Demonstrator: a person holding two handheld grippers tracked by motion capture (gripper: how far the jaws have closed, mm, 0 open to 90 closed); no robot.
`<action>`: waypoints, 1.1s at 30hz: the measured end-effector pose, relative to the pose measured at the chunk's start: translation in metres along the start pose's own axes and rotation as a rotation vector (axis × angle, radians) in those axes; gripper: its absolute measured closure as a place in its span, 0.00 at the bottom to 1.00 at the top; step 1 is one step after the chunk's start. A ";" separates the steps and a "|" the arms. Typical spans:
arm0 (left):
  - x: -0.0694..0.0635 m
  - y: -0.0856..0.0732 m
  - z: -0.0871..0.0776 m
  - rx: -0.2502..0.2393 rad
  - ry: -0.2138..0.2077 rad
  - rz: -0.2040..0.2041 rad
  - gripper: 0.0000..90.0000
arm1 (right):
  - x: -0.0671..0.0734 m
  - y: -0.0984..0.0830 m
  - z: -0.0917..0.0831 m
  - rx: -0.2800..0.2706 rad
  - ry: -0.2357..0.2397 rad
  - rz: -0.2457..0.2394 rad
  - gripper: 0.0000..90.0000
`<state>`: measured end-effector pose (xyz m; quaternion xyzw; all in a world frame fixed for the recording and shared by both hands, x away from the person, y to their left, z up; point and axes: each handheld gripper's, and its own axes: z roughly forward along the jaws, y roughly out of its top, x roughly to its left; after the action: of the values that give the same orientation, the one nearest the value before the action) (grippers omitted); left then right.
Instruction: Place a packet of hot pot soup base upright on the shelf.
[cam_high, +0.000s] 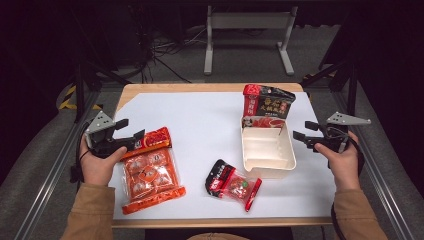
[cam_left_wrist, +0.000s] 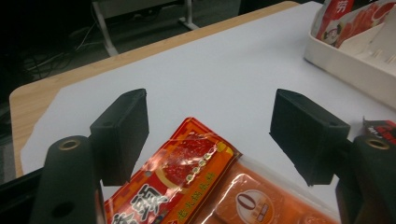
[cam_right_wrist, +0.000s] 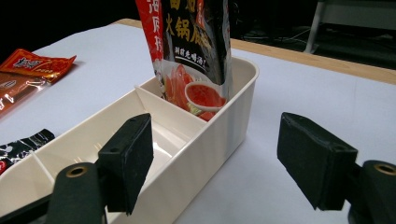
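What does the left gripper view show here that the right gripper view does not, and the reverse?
Left gripper view: the left gripper, open, its jaws either side of the orange packet's red header, close enough to make out sachets inside. Right gripper view: the right gripper, open, framing the white tray's long wall, plus the tray's dividers and the black-and-red pouch standing in the end compartment. Both: orange packet, tray, pouch, an edge of the small black packet, the white table sheet.

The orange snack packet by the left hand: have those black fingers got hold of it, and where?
No. The left gripper stands open over the orange packet at its top end, fingers clear of it. Nothing is held.
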<state>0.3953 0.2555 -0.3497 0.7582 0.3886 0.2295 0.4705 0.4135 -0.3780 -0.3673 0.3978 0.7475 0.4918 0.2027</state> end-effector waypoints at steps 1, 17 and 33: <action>0.004 -0.003 0.001 0.003 -0.008 -0.013 0.32 | 0.000 0.000 0.000 -0.002 0.001 0.000 0.30; 0.045 -0.043 0.013 0.025 0.027 -0.145 0.32 | 0.003 0.005 0.009 -0.005 0.025 -0.011 0.30; 0.069 -0.069 0.024 0.077 0.060 -0.228 0.32 | 0.001 -0.001 0.012 -0.002 0.049 0.023 0.29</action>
<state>0.4278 0.3159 -0.4235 0.7195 0.4946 0.1818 0.4524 0.4208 -0.3708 -0.3733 0.3940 0.7470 0.5046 0.1789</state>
